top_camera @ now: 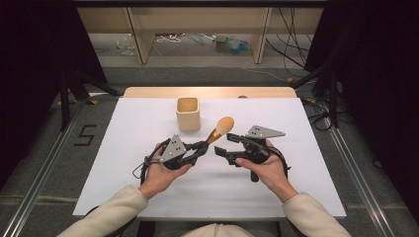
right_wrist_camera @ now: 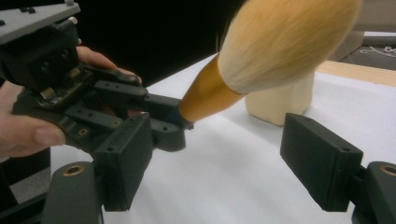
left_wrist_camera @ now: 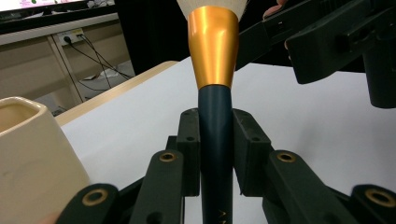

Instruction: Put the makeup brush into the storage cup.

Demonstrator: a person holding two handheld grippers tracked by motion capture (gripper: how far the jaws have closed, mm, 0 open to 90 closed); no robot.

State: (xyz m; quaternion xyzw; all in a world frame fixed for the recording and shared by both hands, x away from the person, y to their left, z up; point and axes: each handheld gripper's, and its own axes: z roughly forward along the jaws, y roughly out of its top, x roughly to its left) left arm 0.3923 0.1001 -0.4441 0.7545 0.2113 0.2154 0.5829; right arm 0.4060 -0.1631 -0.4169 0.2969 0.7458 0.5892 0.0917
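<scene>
My left gripper is shut on the dark handle of a makeup brush. The brush has a copper ferrule and a tan bristle head, and it points up and to the right over the white table. In the left gripper view the handle runs straight up between the two pads. My right gripper is open just right of the brush, its jaws facing the left gripper. In the right gripper view the brush head hangs above the gap between its fingers, touching neither.
A cream square cup stands upright on the white table behind the left gripper, close to the brush; the same cup shows at the lower left of the left gripper view. Dark stands flank the table.
</scene>
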